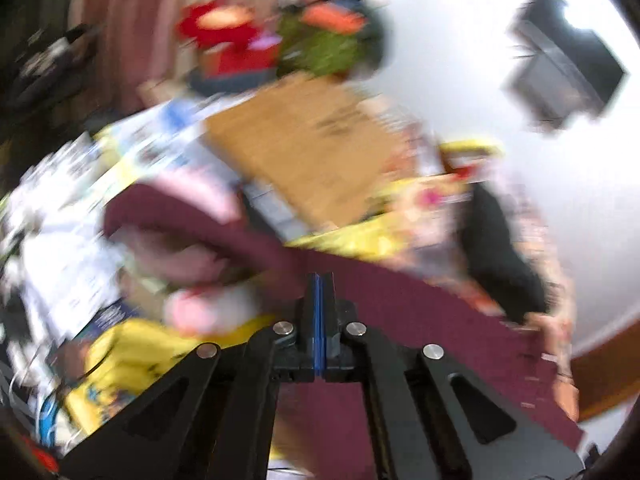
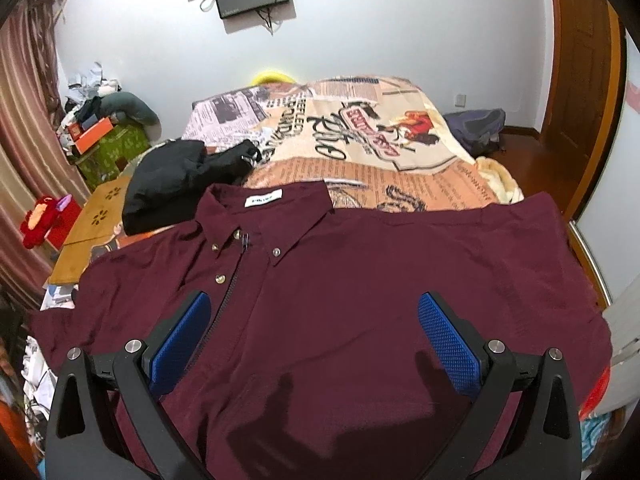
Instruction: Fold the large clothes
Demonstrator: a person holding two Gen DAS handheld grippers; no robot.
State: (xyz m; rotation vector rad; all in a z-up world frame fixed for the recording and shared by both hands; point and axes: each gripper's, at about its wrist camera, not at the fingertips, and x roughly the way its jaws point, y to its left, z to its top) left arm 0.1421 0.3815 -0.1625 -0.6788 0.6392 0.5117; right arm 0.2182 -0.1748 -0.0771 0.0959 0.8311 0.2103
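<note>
Right wrist view, maroon shirt (image 2: 360,300) spread flat

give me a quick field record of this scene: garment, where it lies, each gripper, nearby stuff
garment: maroon shirt, buttoned collar, front up
surface: bed with printed blanket
left gripper: shut on the shirt's edge; view blurred
right gripper: open, above the shirt's front
nearby: black garment beside the collar; wooden tray table next to the bed
</note>
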